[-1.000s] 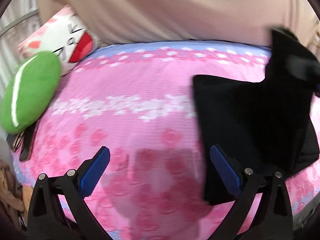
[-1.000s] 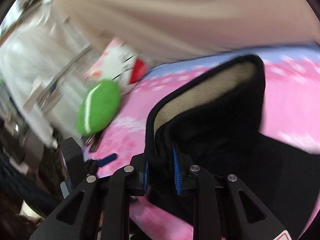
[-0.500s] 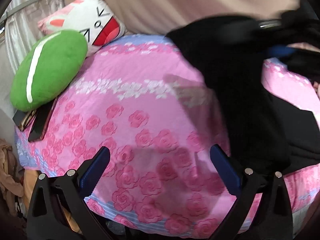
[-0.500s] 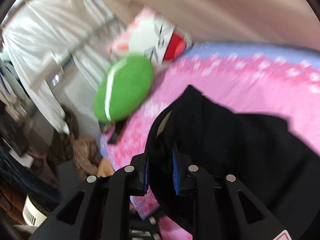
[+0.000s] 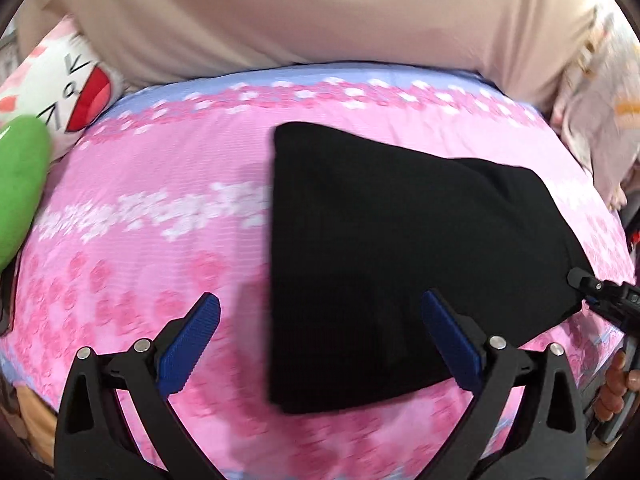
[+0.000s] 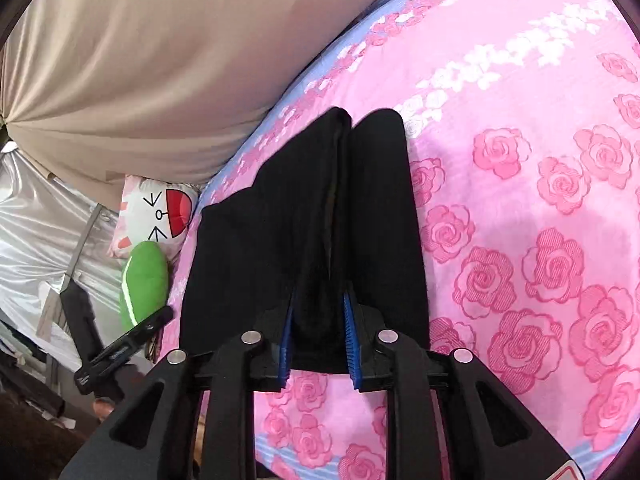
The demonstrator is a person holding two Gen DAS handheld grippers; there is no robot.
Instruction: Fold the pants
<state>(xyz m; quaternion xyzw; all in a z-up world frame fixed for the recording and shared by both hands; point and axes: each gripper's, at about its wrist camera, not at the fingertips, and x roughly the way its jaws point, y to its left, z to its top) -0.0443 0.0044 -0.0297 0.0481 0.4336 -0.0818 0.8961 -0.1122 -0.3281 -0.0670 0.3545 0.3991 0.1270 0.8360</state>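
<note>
The black pants [image 5: 400, 248] lie folded in a flat bundle on the pink rose-print bed [image 5: 152, 248]. My left gripper [image 5: 320, 340] is open and empty, low over the bed, with its right finger over the bundle's near edge. My right gripper [image 6: 318, 340] is shut on a thick fold of the pants [image 6: 320, 240] at the bundle's near edge, low on the bed. The right gripper also shows at the right edge of the left wrist view [image 5: 600, 292].
A green cushion [image 5: 16, 184] and a white cartoon-face pillow [image 5: 60, 88] sit at the bed's left end. A beige curtain [image 5: 320, 12] hangs behind the bed. A dark flat object [image 6: 124, 344] lies by the green cushion [image 6: 144, 280].
My right gripper carried the held end of the pants across and down, laying it onto the rest. The pants went from lifted and draped to a flat folded bundle. The left gripper stayed open.
</note>
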